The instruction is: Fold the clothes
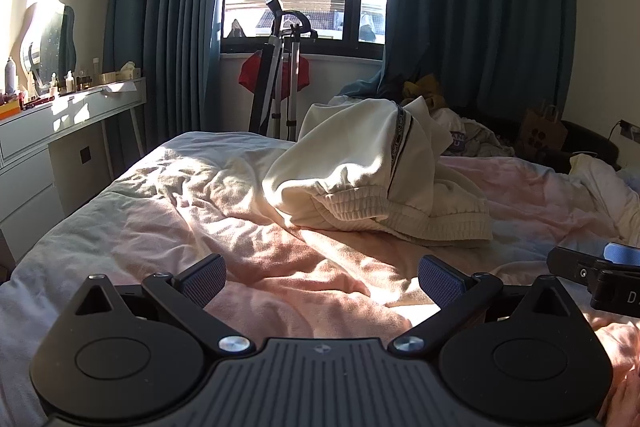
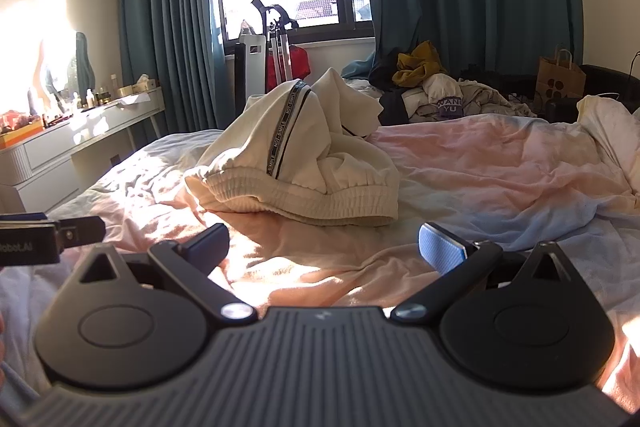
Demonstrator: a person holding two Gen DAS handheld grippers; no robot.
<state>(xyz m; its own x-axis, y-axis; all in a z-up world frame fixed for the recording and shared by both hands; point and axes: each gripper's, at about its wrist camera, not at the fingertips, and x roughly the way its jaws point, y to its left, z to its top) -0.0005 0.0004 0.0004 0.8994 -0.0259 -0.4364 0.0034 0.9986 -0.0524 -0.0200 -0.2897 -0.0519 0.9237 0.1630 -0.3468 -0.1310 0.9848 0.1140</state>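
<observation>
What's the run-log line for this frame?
phase: pre-grasp | left gripper: open, empty | right gripper: open, empty | cream garment: bunched on bed, untouched

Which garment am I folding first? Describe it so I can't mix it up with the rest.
Start at the bed: the cream sweatpants lie crumpled alone mid-mattress, ahead of both open grippers, left gripper and right gripper. Unlike the clothes pile heaped by the curtain, they have a ribbed waistband and a black lettered stripe.
</observation>
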